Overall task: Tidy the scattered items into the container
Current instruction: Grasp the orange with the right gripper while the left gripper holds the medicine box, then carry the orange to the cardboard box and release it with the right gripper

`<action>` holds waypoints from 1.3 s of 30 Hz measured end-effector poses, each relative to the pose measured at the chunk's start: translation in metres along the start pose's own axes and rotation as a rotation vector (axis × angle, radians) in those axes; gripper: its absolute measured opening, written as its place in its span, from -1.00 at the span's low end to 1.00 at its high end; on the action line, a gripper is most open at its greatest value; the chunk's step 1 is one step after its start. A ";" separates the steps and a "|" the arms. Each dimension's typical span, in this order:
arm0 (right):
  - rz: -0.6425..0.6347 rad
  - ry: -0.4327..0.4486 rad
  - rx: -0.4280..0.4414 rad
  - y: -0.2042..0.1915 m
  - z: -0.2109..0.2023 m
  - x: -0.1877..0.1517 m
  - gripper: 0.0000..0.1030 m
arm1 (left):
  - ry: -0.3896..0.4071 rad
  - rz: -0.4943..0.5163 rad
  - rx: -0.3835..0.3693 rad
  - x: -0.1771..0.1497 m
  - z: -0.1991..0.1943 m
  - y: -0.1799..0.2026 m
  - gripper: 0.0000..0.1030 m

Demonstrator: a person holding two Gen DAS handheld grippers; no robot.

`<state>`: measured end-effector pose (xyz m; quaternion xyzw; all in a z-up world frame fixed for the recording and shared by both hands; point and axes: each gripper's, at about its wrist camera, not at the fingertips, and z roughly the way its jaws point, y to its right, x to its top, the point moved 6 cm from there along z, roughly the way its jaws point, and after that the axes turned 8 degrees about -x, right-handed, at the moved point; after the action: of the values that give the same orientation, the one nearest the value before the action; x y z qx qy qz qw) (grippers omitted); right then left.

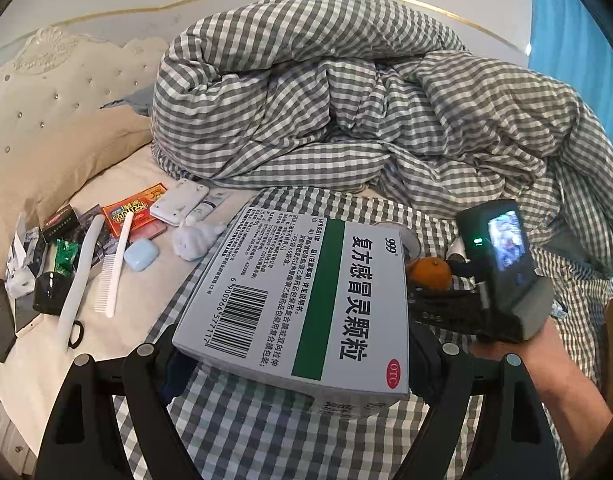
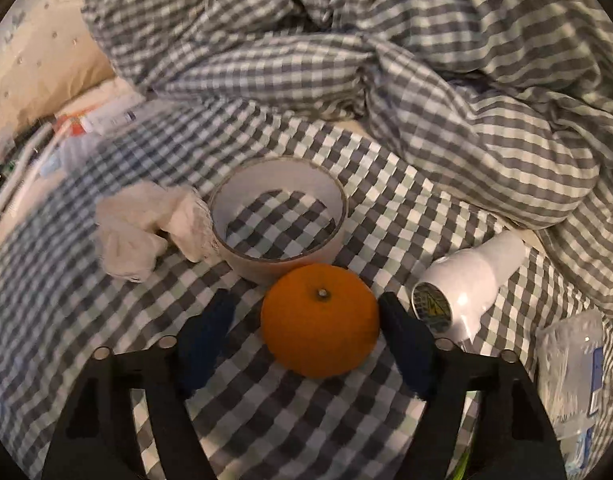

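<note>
Left wrist view, held item: one medicine box (image 1: 306, 304) is clamped flat across the left gripper (image 1: 302, 364), jaws wide on its short edges, probably so it carries level.
Left wrist view, loose items: one white comb (image 1: 113, 268), one pale blue case (image 1: 141, 254), one red packet (image 1: 136, 210) and other small clutter lie on the cream sheet (image 1: 118, 184), awaiting collection.
Left wrist view, container: none visible; destination cannot be told.
Right wrist view, target: one orange (image 2: 320, 320) rests on the checked cover (image 2: 406, 216), between the fingers of the right gripper (image 2: 306, 332).
Right wrist view, jaws: right finger at the peel, left finger apart; not yet gripping.
Right wrist view, neighbours: one tape roll (image 2: 278, 224) touching the orange, one crumpled tissue (image 2: 146, 228), one white bottle (image 2: 466, 288).
</note>
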<state>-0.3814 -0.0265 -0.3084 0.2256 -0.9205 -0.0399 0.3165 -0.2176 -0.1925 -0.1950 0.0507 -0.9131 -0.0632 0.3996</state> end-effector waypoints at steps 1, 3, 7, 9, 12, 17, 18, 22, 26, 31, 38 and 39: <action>0.000 -0.002 -0.003 -0.001 0.003 0.001 0.37 | -0.001 0.002 0.000 0.000 0.001 0.000 0.67; 0.021 -0.007 -0.002 0.003 0.009 0.003 0.22 | -0.004 0.003 0.001 0.001 0.002 0.002 0.67; 0.060 -0.013 0.028 0.010 0.011 0.003 0.12 | -0.003 0.008 0.000 0.001 0.000 0.006 0.67; 0.065 -0.010 0.033 0.011 0.010 0.002 0.11 | -0.004 0.007 -0.001 0.002 -0.001 0.008 0.67; 0.082 -0.005 0.039 0.012 0.001 -0.001 0.11 | -0.003 0.013 -0.002 0.004 -0.004 0.012 0.67; 0.112 0.033 0.043 0.022 -0.033 -0.007 0.10 | 0.014 0.034 -0.014 0.009 -0.018 0.026 0.67; 0.123 0.047 0.043 0.027 -0.045 -0.007 0.11 | 0.020 0.040 -0.019 0.011 -0.023 0.030 0.67; 0.181 0.112 0.033 0.056 -0.105 -0.013 0.10 | 0.048 0.060 -0.048 0.018 -0.044 0.055 0.67; 0.260 0.181 0.007 0.101 -0.185 -0.028 0.10 | 0.087 0.098 -0.096 0.027 -0.073 0.094 0.67; 0.347 0.249 -0.057 0.155 -0.276 -0.062 0.10 | 0.109 0.155 -0.183 0.029 -0.106 0.156 0.67; 0.463 0.290 -0.187 0.225 -0.383 -0.135 0.11 | 0.129 0.232 -0.294 0.018 -0.149 0.248 0.67; 0.471 0.293 -0.203 0.232 -0.394 -0.144 0.11 | 0.129 0.245 -0.306 0.014 -0.153 0.262 0.67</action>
<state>-0.1345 0.2719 -0.0255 -0.0237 -0.8832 -0.0243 0.4677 -0.1256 0.0525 -0.0408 -0.1180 -0.8648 -0.1489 0.4649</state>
